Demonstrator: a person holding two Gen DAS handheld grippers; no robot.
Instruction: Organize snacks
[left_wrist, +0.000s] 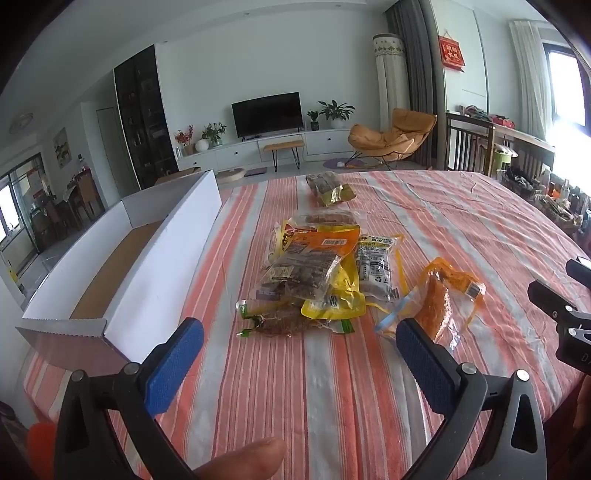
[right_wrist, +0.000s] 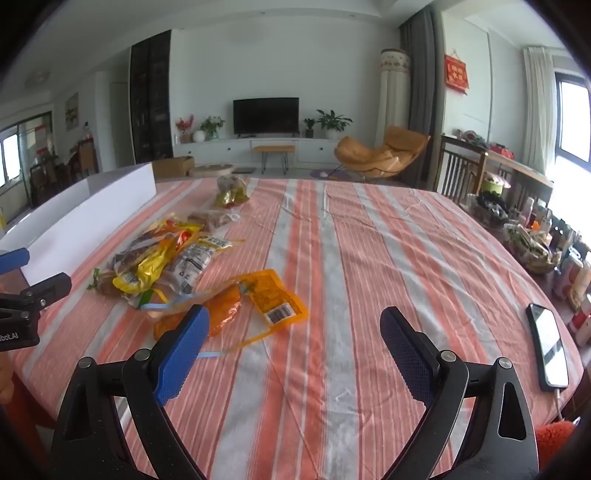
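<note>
Left wrist view: white cardboard box (left_wrist: 122, 280) is seen empty — snack packets (left_wrist: 314, 273) unsorted; left gripper (left_wrist: 299, 343) and right gripper (right_wrist: 295, 332) are held wide open, nothing gripped.

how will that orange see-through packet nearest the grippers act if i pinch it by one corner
The orange packet is thin, crinkled film lying nearly flat, so it will probably droop and fold. The glossy film may slip between the pads. It looks light; a push would likely slide it across the striped cloth.

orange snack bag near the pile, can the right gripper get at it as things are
Probably yes. The right gripper is open, and the orange snack bag lies flat on the tablecloth just ahead of its left finger, apart from the pile, with nothing over it.
</note>
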